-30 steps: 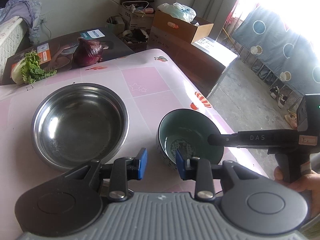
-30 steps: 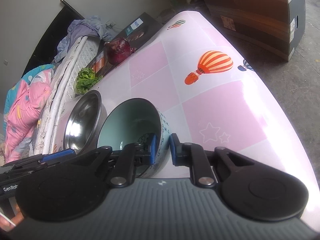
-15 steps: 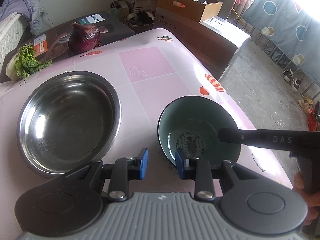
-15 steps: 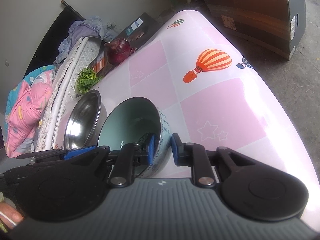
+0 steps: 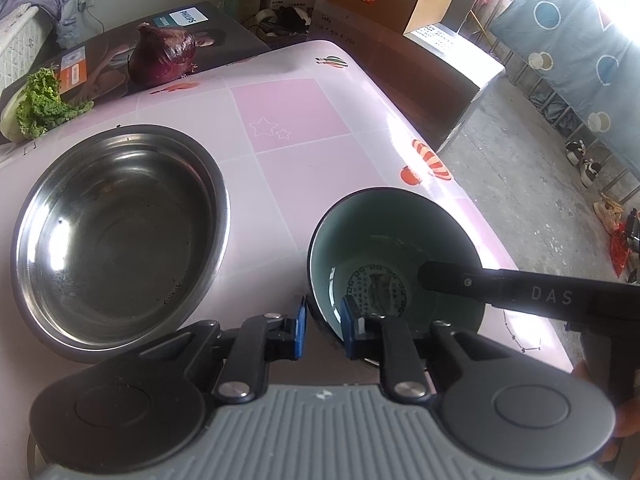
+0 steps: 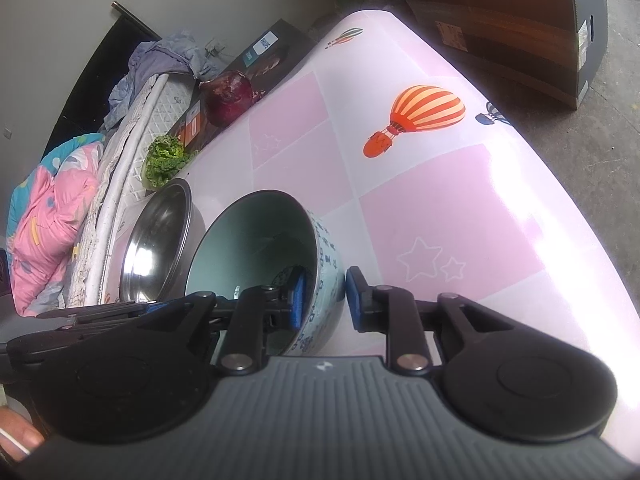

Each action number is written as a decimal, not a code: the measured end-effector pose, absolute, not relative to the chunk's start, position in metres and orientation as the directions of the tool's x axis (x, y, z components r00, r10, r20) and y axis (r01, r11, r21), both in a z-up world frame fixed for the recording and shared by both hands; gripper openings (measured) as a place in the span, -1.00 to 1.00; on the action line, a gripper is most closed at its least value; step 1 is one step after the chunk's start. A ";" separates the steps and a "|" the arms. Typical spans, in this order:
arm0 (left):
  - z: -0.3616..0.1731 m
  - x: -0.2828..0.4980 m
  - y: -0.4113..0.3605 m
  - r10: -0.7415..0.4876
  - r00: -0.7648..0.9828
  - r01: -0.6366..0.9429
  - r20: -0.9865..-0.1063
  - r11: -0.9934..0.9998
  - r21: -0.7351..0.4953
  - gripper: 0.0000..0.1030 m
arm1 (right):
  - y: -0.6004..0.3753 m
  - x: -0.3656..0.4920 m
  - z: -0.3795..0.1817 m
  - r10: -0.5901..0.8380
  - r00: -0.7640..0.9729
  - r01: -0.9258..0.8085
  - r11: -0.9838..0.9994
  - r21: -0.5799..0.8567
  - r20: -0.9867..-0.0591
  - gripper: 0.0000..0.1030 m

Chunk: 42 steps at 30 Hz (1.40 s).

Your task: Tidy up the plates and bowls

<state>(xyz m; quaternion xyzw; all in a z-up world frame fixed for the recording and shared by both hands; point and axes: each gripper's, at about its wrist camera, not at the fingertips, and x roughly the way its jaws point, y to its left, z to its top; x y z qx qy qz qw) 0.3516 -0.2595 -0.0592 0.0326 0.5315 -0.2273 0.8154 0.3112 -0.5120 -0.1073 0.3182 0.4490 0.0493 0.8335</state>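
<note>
A ceramic bowl (image 5: 394, 248) with a pale green inside and a blue-patterned outside (image 6: 326, 256) stands on the pink table, right of a large steel bowl (image 5: 120, 216). My left gripper (image 5: 323, 326) straddles the ceramic bowl's near rim, one pad outside and one inside, and looks closed on the rim. My right gripper (image 6: 323, 296) straddles the opposite rim, its left pad inside; its right pad (image 6: 356, 292) stands a little off the outer wall. The right gripper's finger (image 5: 460, 280) reaches into the bowl in the left wrist view.
A red onion (image 5: 162, 54) and a leafy green (image 5: 38, 108) lie at the table's far side, beside a Philips box (image 5: 188, 24). The table edge (image 5: 460, 184) drops to the floor on the right. Cardboard boxes (image 5: 384, 4) stand beyond. Bedding (image 6: 48, 208) lies left.
My left gripper has moved forward and narrowed until its pads straddle the ceramic bowl's near rim. My right gripper's pads have opened slightly on the far rim.
</note>
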 end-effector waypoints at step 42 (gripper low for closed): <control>-0.022 0.347 -0.241 -0.365 0.404 0.394 -0.839 0.897 -0.200 -0.63 | -0.509 0.314 -0.072 0.338 0.636 0.206 0.792 0.574 -0.694 -0.60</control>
